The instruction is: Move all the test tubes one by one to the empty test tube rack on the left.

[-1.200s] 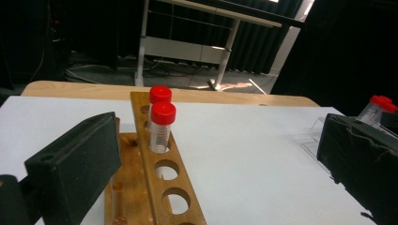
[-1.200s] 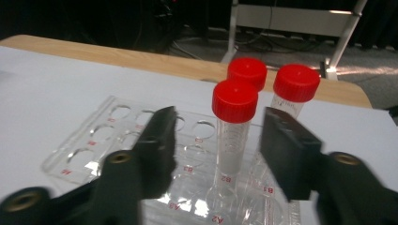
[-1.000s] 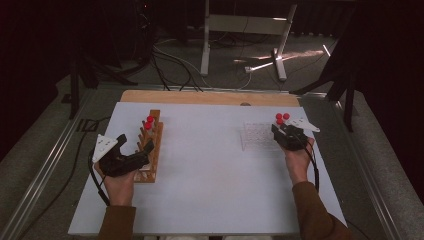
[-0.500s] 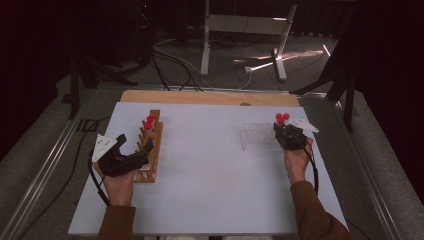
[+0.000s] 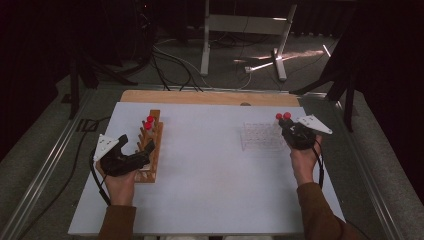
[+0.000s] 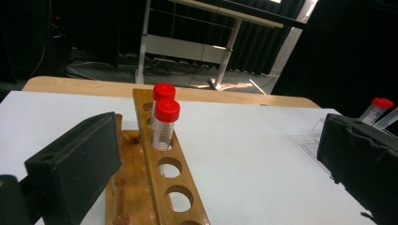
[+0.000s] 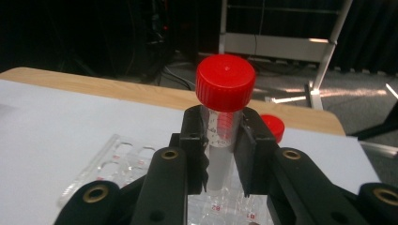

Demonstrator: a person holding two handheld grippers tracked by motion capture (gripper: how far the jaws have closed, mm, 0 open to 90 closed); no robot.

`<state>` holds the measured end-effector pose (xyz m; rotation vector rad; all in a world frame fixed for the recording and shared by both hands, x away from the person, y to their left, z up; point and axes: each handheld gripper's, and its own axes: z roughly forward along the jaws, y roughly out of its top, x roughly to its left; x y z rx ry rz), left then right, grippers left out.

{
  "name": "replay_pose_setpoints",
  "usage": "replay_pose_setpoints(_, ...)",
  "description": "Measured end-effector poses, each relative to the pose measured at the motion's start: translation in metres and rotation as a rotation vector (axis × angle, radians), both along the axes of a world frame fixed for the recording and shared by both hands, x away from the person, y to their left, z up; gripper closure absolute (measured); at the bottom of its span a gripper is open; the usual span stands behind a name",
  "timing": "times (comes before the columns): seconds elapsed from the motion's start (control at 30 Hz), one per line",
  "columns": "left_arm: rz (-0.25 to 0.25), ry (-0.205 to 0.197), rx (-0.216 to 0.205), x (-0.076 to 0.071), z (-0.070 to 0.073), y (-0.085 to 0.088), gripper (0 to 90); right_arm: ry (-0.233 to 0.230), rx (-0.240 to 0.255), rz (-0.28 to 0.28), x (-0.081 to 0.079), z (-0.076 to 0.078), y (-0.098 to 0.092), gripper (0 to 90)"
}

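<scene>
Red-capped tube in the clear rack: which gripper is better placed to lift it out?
The right gripper. Its jaws are shut on the tube above the clear rack; the left gripper is open at the wooden rack.

Red-capped clear tube (image 7: 220, 140) with red printed scale, between black jaws of right gripper (image 7: 220, 154). Second red cap (image 7: 273, 127) behind. Transparent rack (image 7: 117, 161), red labels. Brown wooden rack (image 6: 159, 173) holds two red-capped tubes (image 6: 164, 123). White table (image 5: 210, 175); tan wood edge. Rust-brown sleeve (image 5: 320, 210).
</scene>
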<state>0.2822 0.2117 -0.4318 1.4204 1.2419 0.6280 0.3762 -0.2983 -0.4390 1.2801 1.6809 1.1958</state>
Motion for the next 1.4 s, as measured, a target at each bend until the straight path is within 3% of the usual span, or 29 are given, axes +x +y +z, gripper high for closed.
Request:
replay_pose_setpoints(0.27,0.0,-0.001,-0.004,0.0,0.001,0.0,0.7,-0.019,0.013,0.068,-0.017,0.008,0.004,73.7)
replay_pose_setpoints(0.77,-0.013,0.026,-0.01,0.0,-0.001,-0.005,0.7,0.013,0.085,0.219,-0.04,-0.007,0.02,73.6)
replay_pose_setpoints(0.93,-0.035,0.032,0.003,0.001,0.0,-0.012,0.7,0.032,0.081,0.261,-0.043,-0.01,0.028,73.6)
replay_pose_setpoints(1.1,-0.055,0.031,0.005,0.001,0.002,-0.021,0.8,0.036,0.078,0.298,-0.046,-0.01,0.036,73.5)
replay_pose_setpoints(1.17,-0.099,0.038,0.034,0.001,0.004,-0.036,1.2,0.039,0.075,0.336,-0.048,-0.009,0.045,73.5)
replay_pose_setpoints(1.4,-0.197,0.046,0.071,0.003,0.006,-0.071,1.2,0.044,0.069,0.418,-0.056,-0.005,0.064,73.4)
